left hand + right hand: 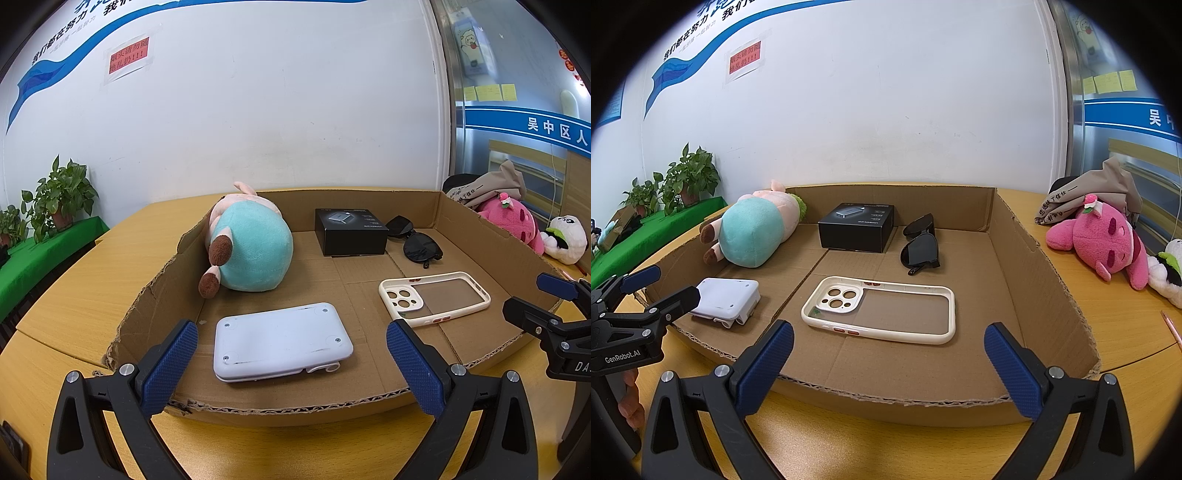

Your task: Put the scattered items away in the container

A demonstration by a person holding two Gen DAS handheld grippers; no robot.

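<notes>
Both the left hand-held gripper (291,365) and the right hand-held gripper (888,365) hang spread apart and empty at the near edge of the shallow brown cardboard box (1049,280), which already holds five items. What seems left is the pink plush toy (1097,240) on the wooden bench (1126,325) to the right; the right one must reach out there.

Both grippers — left gripper (291,360), right gripper (888,363) — black frames, silver screws, textured blue pads (168,367); "GenRobot.AI" lettering, possibly printed.

An office or public service room: a white wall carries a blue wave banner (683,70) with Chinese slogans and a taped red notice (128,56). Sticky notes (1110,81) dot the glass partition at right; potted plants (61,197) stand far left beside the wooden counter (92,280).
</notes>
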